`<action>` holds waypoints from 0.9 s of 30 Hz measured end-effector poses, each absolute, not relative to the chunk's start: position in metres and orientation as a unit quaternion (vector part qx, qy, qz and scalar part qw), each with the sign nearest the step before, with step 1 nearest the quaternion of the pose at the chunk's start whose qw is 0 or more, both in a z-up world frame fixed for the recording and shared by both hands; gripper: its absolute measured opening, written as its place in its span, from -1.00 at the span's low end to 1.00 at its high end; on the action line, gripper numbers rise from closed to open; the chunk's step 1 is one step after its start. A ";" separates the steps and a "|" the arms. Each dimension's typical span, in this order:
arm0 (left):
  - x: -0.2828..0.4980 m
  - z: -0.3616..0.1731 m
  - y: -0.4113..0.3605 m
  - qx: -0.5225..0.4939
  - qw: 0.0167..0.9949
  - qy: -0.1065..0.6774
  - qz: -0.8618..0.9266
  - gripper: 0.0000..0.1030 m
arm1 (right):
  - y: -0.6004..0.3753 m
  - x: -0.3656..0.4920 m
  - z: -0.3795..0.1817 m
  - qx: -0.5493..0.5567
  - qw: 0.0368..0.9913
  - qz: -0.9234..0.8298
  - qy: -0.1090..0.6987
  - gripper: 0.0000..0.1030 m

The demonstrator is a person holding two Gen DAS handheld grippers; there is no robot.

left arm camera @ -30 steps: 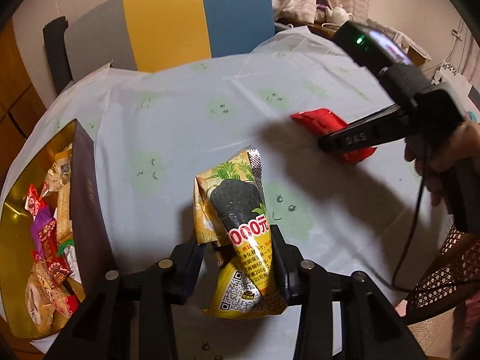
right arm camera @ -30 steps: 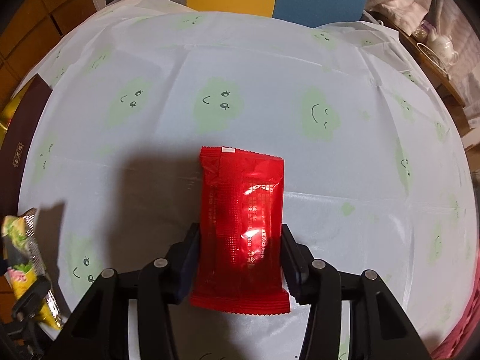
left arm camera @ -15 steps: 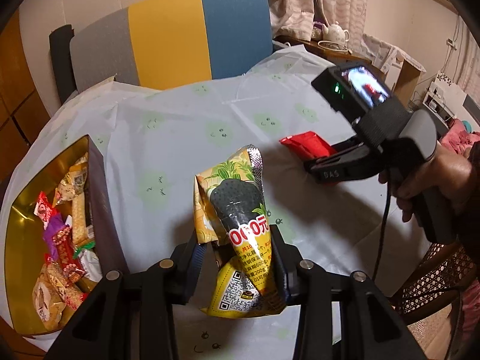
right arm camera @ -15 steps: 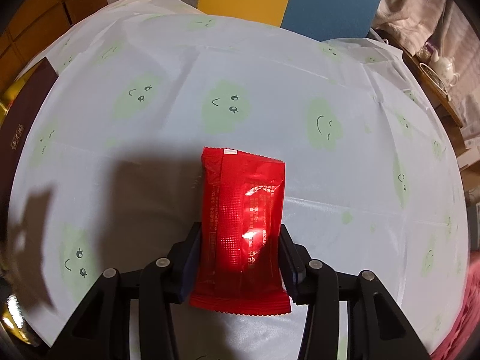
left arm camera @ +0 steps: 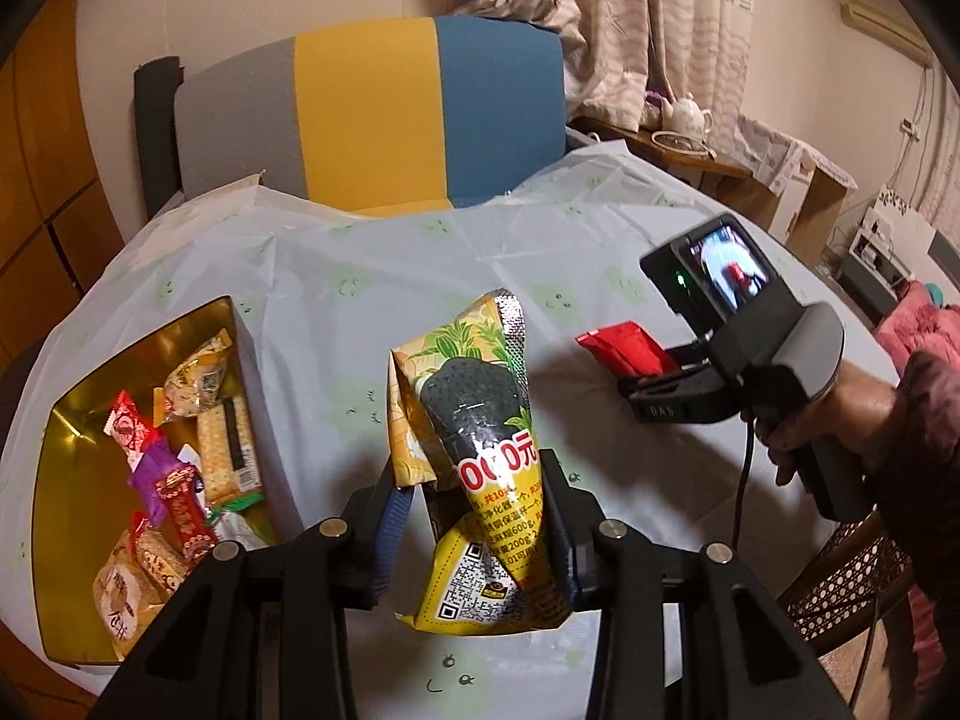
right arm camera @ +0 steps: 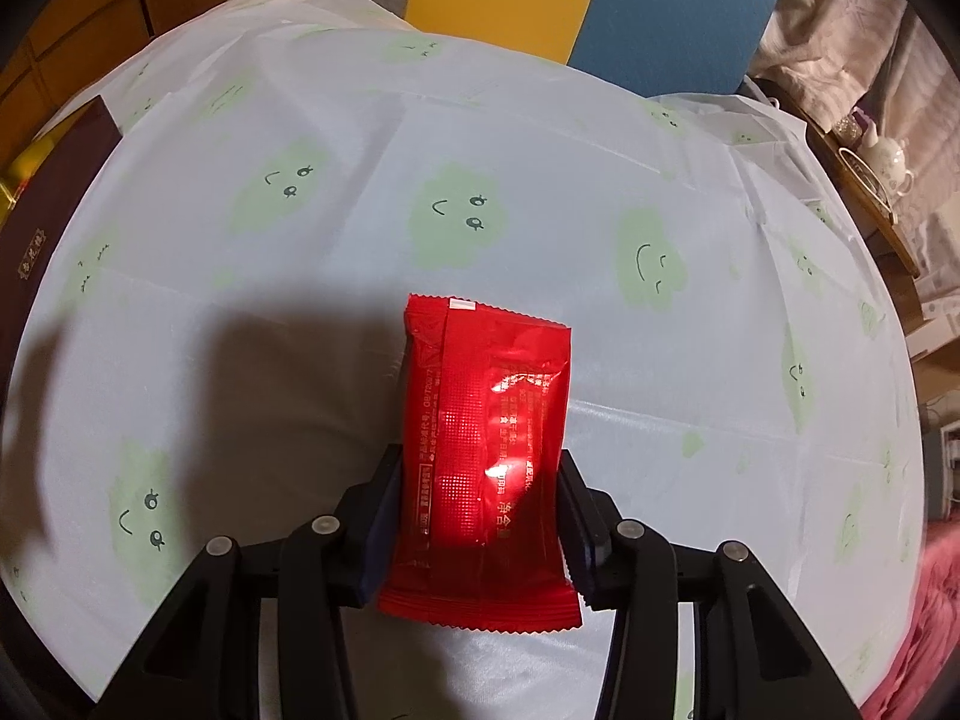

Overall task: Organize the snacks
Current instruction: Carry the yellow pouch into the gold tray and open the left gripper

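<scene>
Currently my left gripper (left arm camera: 474, 516) pinches the yellow packet (left arm camera: 474, 462) off-centre; could slip before the box (left arm camera: 48, 510) at 9 o'clock. Right gripper (right arm camera: 477, 513) clamps the red packet (right arm camera: 486, 450).

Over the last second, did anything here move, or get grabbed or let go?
Both grippers rose off the table: the left gripper lifted the yellow snack bag, bringing the gold box further into view, and the right gripper lifted the red packet. Nothing was released; both grips look unchanged.

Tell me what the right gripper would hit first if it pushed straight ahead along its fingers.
Probably nothing soon: beyond the red packet that the right gripper holds lies only bare tablecloth, then the blue chair back. Depth is unclear.
</scene>
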State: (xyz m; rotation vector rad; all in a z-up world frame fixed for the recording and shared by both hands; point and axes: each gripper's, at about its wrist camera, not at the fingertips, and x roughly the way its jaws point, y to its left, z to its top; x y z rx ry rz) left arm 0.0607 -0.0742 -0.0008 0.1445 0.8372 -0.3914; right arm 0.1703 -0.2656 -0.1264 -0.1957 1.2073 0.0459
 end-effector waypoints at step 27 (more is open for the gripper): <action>0.089 0.010 0.167 -0.135 0.908 0.397 0.017 -0.21 | -0.261 0.167 -0.126 -0.107 0.821 0.020 0.561 -0.09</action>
